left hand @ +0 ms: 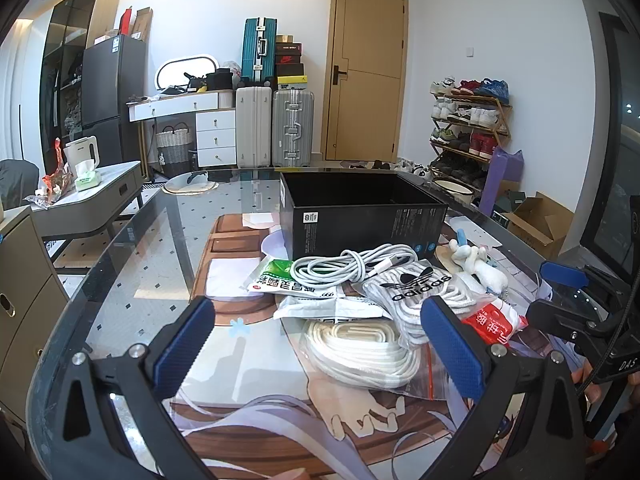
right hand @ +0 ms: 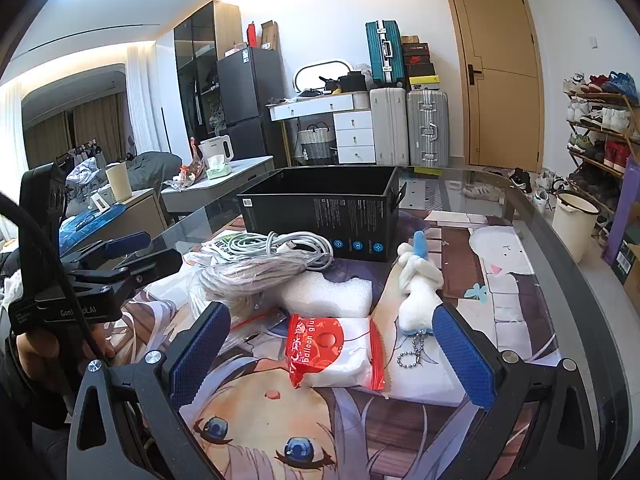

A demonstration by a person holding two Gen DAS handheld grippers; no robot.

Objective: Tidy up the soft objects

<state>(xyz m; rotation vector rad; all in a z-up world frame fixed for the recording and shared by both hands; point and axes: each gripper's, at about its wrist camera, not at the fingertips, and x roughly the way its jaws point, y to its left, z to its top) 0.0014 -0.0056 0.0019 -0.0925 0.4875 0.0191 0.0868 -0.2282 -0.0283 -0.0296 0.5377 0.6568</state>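
While both tools hover low over the glass-topped bench (left hand: 132, 240), the left gripper (left hand: 320, 344) stands spread wide and empty above a bag of coiled white rope (left hand: 352, 344), and the right gripper (right hand: 332, 352) gapes just as wide with nothing held, a red-and-white packet (right hand: 336, 354) lying on the bench between its blue pads (right hand: 464, 354). Behind the heap sit a coiled white cable (left hand: 352, 266), an adidas bag (left hand: 420, 284), a white foam block (right hand: 328, 294) and a plush keychain toy (right hand: 418, 280), all near the open black box (right hand: 320, 212).
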